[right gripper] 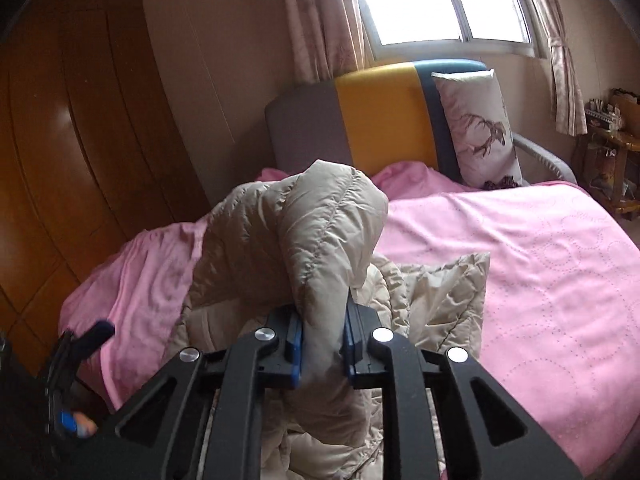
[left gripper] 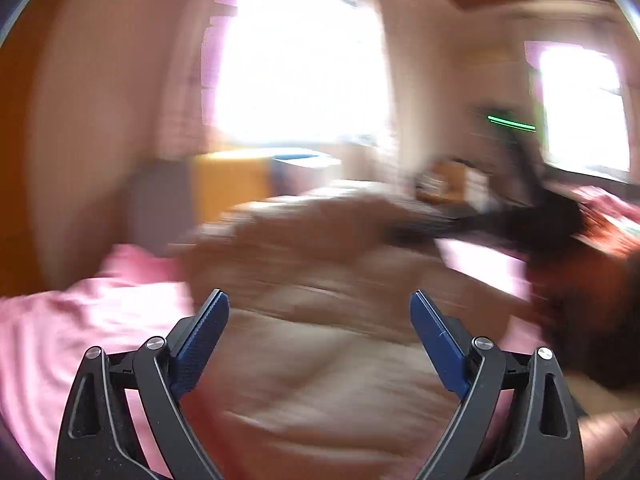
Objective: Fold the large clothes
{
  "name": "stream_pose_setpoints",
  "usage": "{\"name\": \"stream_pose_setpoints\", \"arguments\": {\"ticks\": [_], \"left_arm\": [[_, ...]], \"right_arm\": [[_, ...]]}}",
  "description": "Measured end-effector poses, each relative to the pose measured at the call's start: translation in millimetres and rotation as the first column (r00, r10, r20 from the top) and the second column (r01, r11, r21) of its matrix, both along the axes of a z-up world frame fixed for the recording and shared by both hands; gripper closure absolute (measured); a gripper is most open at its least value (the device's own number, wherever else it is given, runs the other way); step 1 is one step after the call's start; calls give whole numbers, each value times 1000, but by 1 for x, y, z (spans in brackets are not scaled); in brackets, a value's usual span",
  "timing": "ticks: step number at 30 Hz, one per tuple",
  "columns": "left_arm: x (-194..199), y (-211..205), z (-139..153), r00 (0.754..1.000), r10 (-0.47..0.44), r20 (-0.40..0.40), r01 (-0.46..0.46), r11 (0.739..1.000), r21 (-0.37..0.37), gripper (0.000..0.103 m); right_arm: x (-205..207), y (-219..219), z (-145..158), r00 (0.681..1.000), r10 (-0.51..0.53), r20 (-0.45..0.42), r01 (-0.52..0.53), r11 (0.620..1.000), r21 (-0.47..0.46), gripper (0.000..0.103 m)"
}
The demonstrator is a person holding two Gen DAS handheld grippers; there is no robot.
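A beige quilted puffer jacket (right gripper: 320,216) lies crumpled on the pink bed cover (right gripper: 540,264). My right gripper (right gripper: 323,308) is shut on a thick fold of it, and the pinched part stands up above the blue pads. The left wrist view is badly blurred. There my left gripper (left gripper: 318,296) is open wide with nothing between its blue pads, above the jacket (left gripper: 320,360) and the pink cover (left gripper: 60,320). A dark blurred shape (left gripper: 552,216) at the right edge may be the other gripper. In the right wrist view, part of the left gripper shows at the lower left edge.
A brown wooden wardrobe (right gripper: 60,140) stands to the left of the bed. At the bed's head are a grey, yellow and blue headboard (right gripper: 376,120) and a deer-print pillow (right gripper: 476,128), under a curtained window (right gripper: 436,0). A wooden shelf (right gripper: 612,140) stands far right.
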State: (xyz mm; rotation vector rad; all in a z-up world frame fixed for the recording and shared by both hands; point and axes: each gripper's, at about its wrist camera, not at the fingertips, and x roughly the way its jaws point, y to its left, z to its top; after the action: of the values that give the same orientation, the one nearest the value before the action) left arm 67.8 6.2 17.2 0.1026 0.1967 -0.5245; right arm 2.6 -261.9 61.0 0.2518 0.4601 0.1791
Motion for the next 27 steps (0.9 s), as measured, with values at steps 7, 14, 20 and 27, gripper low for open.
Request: {"name": "stream_pose_setpoints", "arguments": {"ticks": [7,14,20,27], "left_arm": [[88,-25,-20,970,169,-174,-153,983,106,12],[70,-77,-52,982,170,-82,-140,947,288,13],[71,-85,-57,982,174,-76,-144,943,301,13],[53,-82,-49,976,213,-34,-194,936,293,13]], "right_arm": [[-30,-29,-67,983,-171,-60,177,978,114,88],[-49,-55,-70,957,-271,-105,286,942,176,62],[-32,-62,-43,943,-258,-211,299,934,195,2],[49,-57,-59,934,-102,-341,210,932,295,45]]}}
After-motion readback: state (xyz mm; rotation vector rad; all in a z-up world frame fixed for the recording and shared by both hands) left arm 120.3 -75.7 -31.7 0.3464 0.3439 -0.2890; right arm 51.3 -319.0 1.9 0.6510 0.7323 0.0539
